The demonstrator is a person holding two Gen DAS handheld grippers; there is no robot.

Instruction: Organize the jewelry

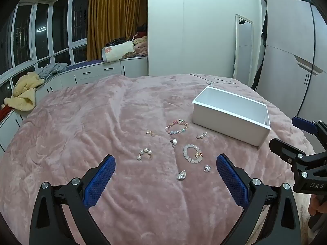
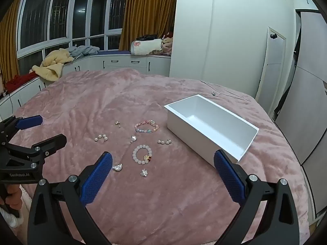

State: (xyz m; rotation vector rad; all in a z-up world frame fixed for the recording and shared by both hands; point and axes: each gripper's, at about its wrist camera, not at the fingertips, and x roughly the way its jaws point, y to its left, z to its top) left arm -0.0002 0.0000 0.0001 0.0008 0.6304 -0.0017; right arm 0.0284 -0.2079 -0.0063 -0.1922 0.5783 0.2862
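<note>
Jaws of the left gripper (image 1: 166, 164) and right gripper (image 2: 163, 160) stand wide apart, holding nothing, above the near part of the pink bed (image 1: 85, 122). Between them and the white box (image 2: 210, 126) at far right lie 2 bead bracelets, the white (image 2: 142, 154) nearer than the coloured (image 2: 146, 126), among scattered earrings. Nothing blocks them.
</note>
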